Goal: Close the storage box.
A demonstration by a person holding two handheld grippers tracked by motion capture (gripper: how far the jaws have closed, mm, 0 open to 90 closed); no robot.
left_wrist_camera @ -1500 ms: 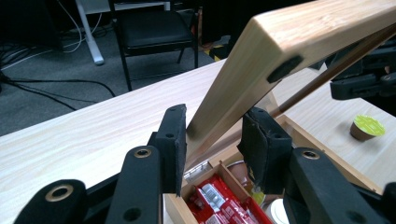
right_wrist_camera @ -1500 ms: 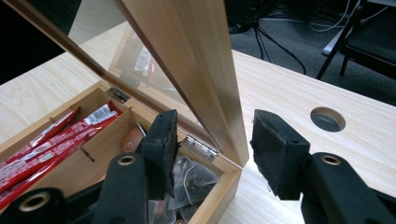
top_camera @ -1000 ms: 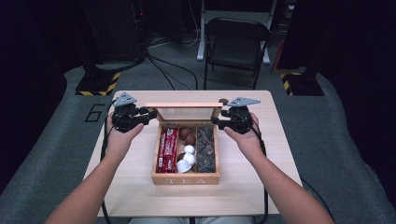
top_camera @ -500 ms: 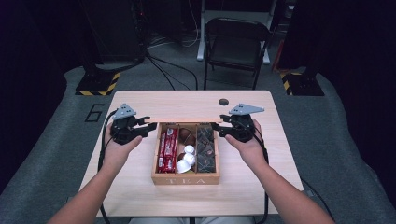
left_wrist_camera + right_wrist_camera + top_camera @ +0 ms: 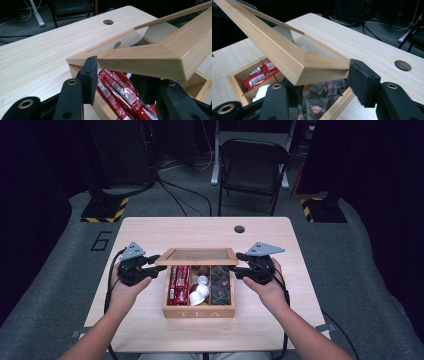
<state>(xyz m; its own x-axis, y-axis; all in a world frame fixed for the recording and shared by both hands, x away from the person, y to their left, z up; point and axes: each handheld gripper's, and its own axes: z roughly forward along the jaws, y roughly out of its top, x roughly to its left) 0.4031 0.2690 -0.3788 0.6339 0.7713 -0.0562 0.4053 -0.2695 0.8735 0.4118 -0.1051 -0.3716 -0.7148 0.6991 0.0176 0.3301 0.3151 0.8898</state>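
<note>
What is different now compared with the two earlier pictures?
The lid has swung forward and down over the box, about half closed. Both hands came toward the person with it. The left tongs and right tongs still clamp the lid's side edges. The box stayed put.

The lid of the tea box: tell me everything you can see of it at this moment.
The lid is a light wooden frame around a clear pane. It stands half open, tilted over the back of the tea box. The left gripper holds its left edge and the right gripper its right edge, pads on the wood. Red packets, white pods and dark sachets lie in the box beneath it.
</note>
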